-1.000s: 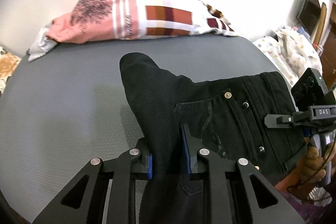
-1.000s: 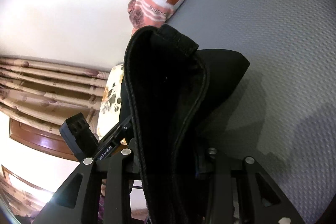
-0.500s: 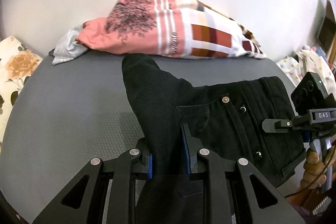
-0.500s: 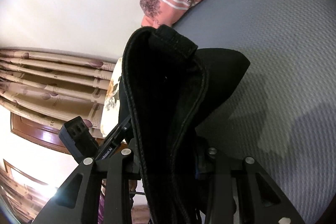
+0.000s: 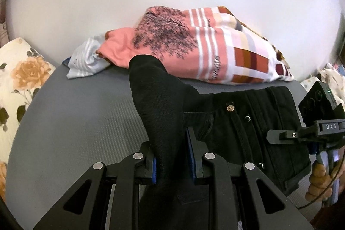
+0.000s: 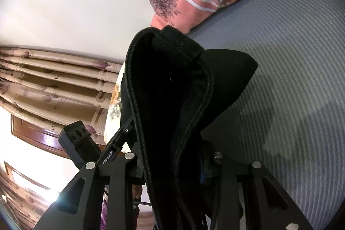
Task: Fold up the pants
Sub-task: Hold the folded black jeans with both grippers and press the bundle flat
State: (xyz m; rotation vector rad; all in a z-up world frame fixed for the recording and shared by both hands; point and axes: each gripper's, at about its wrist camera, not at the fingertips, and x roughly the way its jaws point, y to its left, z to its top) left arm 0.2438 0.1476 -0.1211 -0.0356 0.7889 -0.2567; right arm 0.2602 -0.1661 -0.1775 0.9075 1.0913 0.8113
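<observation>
Beyond both claws, each pinching the black pants (image 5: 226, 122), a striped pillow (image 5: 215, 51) crowds the grey mat (image 5: 75, 122).

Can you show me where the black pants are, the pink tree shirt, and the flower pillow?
black pants (image 5: 254, 122), left wrist view, on the waist part by the buttons.
pink tree shirt (image 5: 163, 38), left wrist view, on the tree print.
flower pillow (image 5: 25, 72), left wrist view, on the orange rose.

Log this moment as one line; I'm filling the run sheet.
left gripper: shut on black pants | right gripper: shut on waistband | pants lifted over grey mat
</observation>
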